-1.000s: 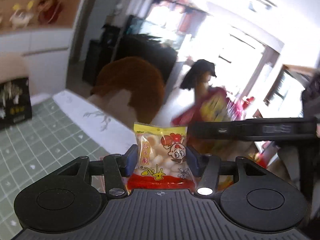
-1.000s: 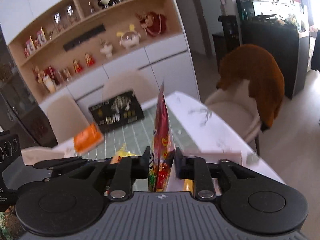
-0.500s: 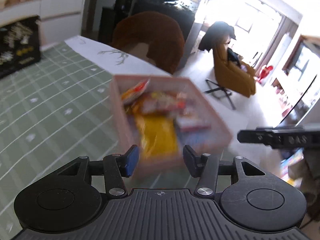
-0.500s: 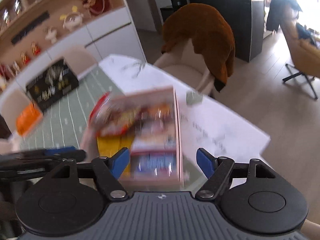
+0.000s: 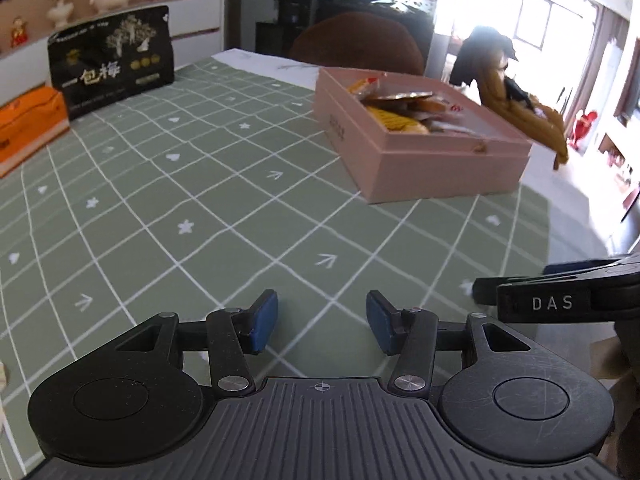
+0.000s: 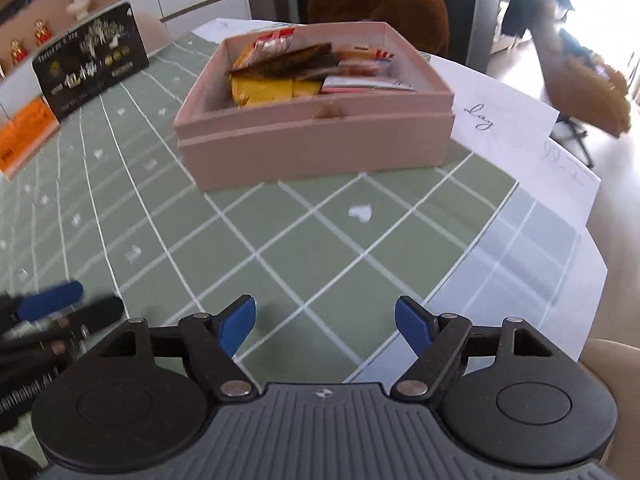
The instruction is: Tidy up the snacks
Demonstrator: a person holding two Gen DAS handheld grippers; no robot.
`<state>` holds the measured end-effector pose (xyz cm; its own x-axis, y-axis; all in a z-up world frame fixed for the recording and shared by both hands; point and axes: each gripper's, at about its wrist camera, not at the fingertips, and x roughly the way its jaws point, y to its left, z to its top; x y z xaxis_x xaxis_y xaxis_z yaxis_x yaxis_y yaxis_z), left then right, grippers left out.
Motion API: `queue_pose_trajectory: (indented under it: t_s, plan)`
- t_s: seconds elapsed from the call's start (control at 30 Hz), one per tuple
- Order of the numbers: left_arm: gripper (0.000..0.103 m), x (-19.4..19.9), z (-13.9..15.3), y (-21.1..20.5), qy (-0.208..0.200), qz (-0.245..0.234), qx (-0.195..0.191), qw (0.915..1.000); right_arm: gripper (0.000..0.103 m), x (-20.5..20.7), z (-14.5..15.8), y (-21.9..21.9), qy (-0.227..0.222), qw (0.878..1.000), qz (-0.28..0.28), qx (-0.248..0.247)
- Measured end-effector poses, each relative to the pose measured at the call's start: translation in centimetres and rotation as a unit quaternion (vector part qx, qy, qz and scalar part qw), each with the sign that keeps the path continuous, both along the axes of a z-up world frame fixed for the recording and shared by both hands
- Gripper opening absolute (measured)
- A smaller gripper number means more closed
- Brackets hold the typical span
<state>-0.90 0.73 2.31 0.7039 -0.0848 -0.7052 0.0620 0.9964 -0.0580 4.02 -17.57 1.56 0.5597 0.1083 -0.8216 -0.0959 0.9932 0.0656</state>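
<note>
Right wrist view: pink snack box point(image 6: 316, 144) lies well beyond the opening, empty right claw point(image 6: 325, 324).

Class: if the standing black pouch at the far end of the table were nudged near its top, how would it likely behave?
The black pouch stands upright on a narrow base, so it would probably tip. Its soft, slightly bulging face suggests it would flex, not stay stiff. It probably slides little on the green tablecloth.
</note>
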Motion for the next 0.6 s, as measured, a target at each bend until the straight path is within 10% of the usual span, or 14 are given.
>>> queue_pose_trajectory:
  t_s: [0.17, 0.6]
  plan:
    - [0.059, 0.3, -1.3, -0.5, -0.025, -0.014, 0.038, 0.9989, 0.103, -0.4, -0.8, 1.8, -0.022, 0.999, -0.017, -0.024]
    - [0.058, 2.6, -2.3, -0.7, -0.060, -0.034, 0.027, 0.9973, 0.103, -1.1, -2.2, 1.6, -0.106, 0.992, -0.061, -0.022]
